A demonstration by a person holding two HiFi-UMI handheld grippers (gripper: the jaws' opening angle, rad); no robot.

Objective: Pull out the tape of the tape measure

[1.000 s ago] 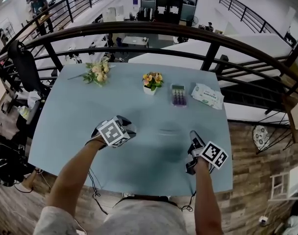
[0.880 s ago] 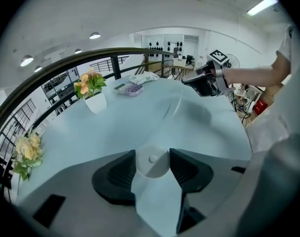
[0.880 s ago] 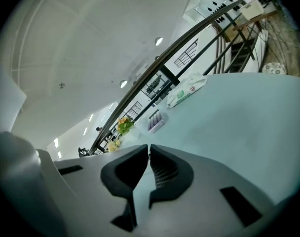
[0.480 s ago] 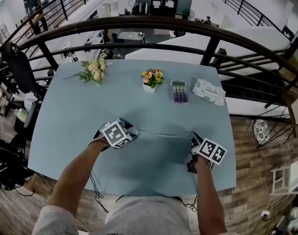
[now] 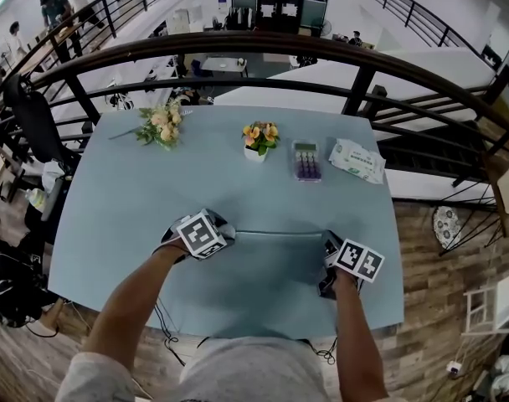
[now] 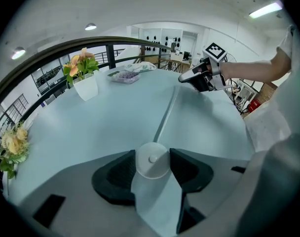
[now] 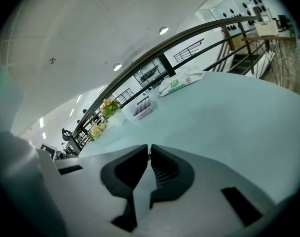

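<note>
Blue table [image 5: 129,199]: a flower pot [image 5: 259,138], a loose bouquet [image 5: 161,124], a purple tray [image 5: 305,160] and a wipes pack [image 5: 356,159] are set along its far side.
Left gripper [image 5: 223,229]: jaws are held wide apart and clamped on the round white tape measure case [image 6: 151,160], over the table's near half.
Right gripper [image 7: 149,149]: jaws are almost closed and pinched on the end of the tape [image 6: 166,113].
Tape: stretched straight from the case to the right gripper.

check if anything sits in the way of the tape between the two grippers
Nothing visible does. The tape runs over bare table from the tape measure in the left gripper to the right gripper; the flower pot and calculator sit farther back.
</note>
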